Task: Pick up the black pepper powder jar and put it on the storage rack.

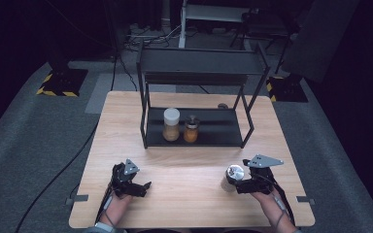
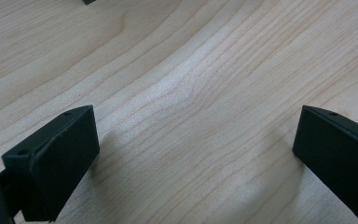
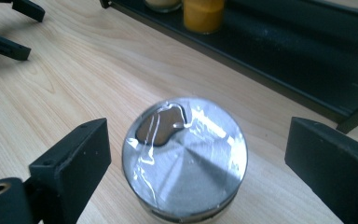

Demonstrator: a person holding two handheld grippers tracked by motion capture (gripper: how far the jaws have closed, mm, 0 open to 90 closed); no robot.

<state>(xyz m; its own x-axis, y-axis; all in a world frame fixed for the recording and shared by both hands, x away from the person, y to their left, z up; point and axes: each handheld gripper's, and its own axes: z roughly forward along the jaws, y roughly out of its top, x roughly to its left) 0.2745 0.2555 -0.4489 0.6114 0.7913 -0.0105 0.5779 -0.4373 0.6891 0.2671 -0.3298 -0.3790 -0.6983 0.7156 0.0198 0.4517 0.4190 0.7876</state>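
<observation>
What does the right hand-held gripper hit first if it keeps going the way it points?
Likely the silver-lidded jar: it stands between the open jaws of the right hand-held gripper, which do not touch it. How far ahead it stands is unclear.

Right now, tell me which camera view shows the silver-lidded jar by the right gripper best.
The right gripper view: the silver-lidded jar sits large between the right gripper's open jaws, lid detail clear. The high view shows it small beside that gripper. The left gripper view shows bare wooden table.

Left gripper [image 1: 143, 187] fingers spread wide; right gripper [image 1: 233, 183] likewise.
</observation>
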